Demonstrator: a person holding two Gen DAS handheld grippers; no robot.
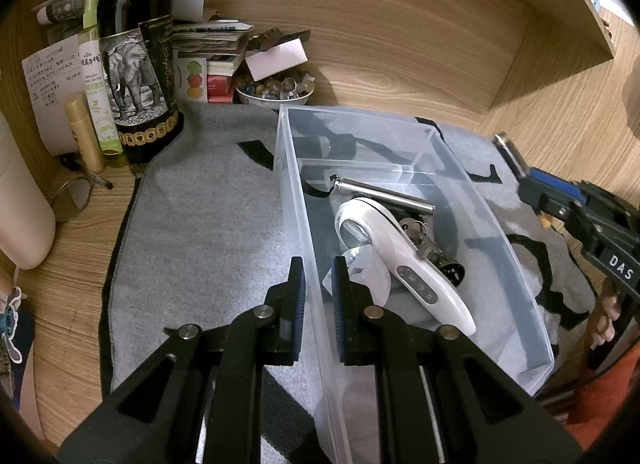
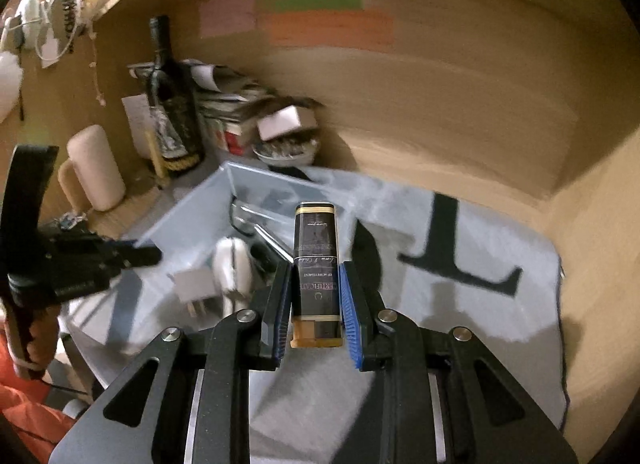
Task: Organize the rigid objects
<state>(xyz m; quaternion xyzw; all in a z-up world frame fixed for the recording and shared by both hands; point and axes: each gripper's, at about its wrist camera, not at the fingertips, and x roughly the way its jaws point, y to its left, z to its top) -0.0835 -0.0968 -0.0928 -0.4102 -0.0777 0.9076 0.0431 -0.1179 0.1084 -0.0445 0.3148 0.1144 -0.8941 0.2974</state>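
Observation:
A clear plastic bin point(image 1: 500, 224) stands on a grey cloth point(image 1: 208, 224). Inside lie a white handheld device point(image 1: 404, 260), a metal rod point(image 1: 384, 192), a white plug adapter point(image 1: 360, 268) and dark metal parts point(image 1: 436, 256). My left gripper point(image 1: 318, 284) is shut on the bin's left wall, one finger inside and one outside. My right gripper point(image 2: 316, 296) is shut on a black and gold box point(image 2: 316, 264), held above the cloth just right of the bin point(image 2: 192, 216). The right gripper also shows in the left wrist view point(image 1: 516, 160).
A dark wine bottle point(image 1: 136, 64) with an elephant label, a green spray bottle point(image 1: 96, 76), a gold tube point(image 1: 84, 132), a bowl of beads point(image 1: 276, 88) and stacked papers point(image 1: 212, 40) crowd the back left. A cream mug point(image 2: 96, 168) stands left. Wooden walls enclose the desk.

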